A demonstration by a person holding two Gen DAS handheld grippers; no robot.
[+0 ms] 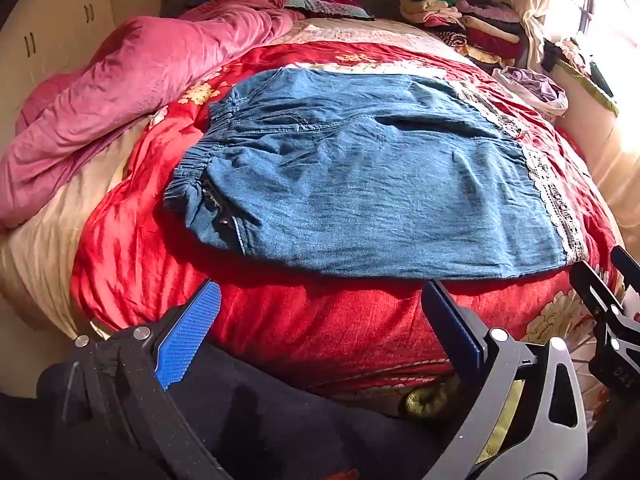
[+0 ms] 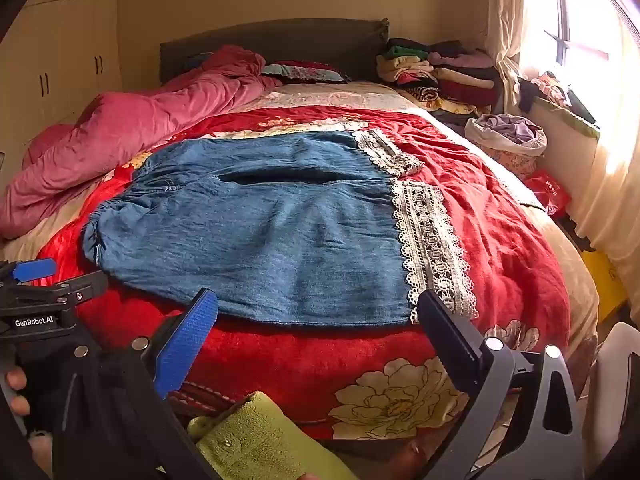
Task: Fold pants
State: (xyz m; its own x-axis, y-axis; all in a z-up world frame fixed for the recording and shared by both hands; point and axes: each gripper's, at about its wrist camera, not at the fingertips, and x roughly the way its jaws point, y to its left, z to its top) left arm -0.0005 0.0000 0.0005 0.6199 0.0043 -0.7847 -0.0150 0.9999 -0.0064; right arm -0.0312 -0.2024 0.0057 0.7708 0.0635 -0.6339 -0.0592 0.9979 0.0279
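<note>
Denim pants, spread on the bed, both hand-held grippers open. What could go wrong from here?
1. The denim pants lie on a soft, wrinkled red blanket; the right hand-held gripper may pinch blanket with the hem.
2. The lace cuffs could snag.
3. The left hand-held gripper may grab one layer only.

Pants: blue denim w/ cream lace hems. Blanket: red w/ cream flowers. Duvet: pink. Fingers: blue pads.
</note>
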